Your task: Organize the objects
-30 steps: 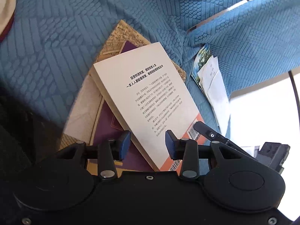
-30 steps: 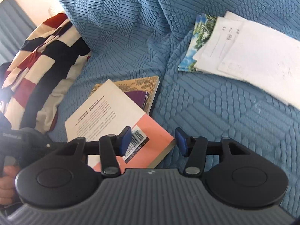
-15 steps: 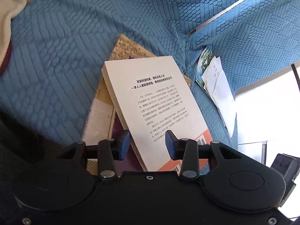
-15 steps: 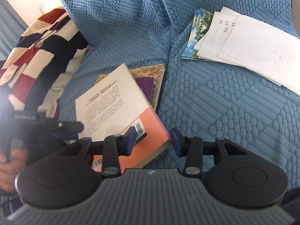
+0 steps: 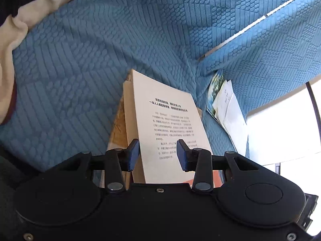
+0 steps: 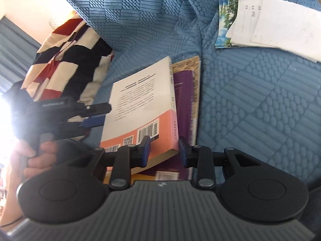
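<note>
In the left wrist view, we are looking down at a white paperback (image 5: 166, 128) lying askew on a brown-and-purple book (image 5: 117, 132), both on the blue quilted cover (image 5: 80, 60). The left gripper (image 5: 157, 153) is standing part open, its pads clear of the cover, and we are seeing nothing clamped. The paperback's long edge is running up from just beside the left pad (image 5: 133, 152), with the printed face filling the gap between the pads and beyond. Loose papers and photo prints (image 5: 224, 106) are lying well apart, to the right.

In the right wrist view, the right gripper (image 6: 163, 150) is closing around the paperback's (image 6: 140, 104) near spine corner; that orange corner is sitting between the pads, the left one (image 6: 145, 150) over the barcode, but we cannot tell that either pad is pressing yet. The left gripper (image 6: 96, 114) is hovering at the opposite long edge, beside a striped cloth (image 6: 66, 56).

Our judgement: the step is squaring the paperback on the lower book (image 6: 184, 100). We are recommending a deeper bite across the spine, not the bare corner, and a level turn so the lower book is not dragged.
</note>
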A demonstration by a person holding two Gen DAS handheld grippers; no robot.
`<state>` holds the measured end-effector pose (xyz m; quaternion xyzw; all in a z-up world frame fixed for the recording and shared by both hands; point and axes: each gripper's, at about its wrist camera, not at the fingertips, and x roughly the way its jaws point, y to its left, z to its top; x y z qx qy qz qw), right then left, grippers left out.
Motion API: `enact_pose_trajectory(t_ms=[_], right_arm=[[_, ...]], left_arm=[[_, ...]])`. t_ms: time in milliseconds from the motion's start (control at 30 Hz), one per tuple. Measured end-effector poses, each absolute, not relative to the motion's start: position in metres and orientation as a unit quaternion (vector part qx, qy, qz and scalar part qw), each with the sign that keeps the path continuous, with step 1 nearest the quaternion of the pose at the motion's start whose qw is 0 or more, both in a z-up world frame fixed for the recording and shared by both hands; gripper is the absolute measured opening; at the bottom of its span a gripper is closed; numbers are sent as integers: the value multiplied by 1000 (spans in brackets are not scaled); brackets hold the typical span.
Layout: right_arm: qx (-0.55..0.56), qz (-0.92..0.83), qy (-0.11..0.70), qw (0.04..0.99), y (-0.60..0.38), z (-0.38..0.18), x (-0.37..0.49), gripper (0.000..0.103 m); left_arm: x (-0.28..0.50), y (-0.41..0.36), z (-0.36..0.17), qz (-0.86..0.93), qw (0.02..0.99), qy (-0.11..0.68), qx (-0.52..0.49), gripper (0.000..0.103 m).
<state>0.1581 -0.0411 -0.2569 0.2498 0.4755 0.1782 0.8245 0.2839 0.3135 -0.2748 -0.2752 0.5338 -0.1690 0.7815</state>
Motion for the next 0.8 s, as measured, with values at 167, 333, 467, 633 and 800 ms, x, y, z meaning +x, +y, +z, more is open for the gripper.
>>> enact_pose_trajectory(t_ms=[167,333,467,633,800], right_arm=[[255,184,478,820,-24,-258,150,34],[263,178,486,815,-12,-261,141,33],[244,176,493,817,-2,-263,138,33],[233,172,496,818,2,-263,139,33],[233,158,505,816,3,-266,139,35]], left_arm=[[289,319,-277,-163,786,531,-271,37],[291,324,-281,-159,787,530,-275,37],[291,325,-282,-159,789,529,-269,37],[291,324,-284,-158,789,530,-268,37],[292,324,-284,-157,788,533,-266,38]])
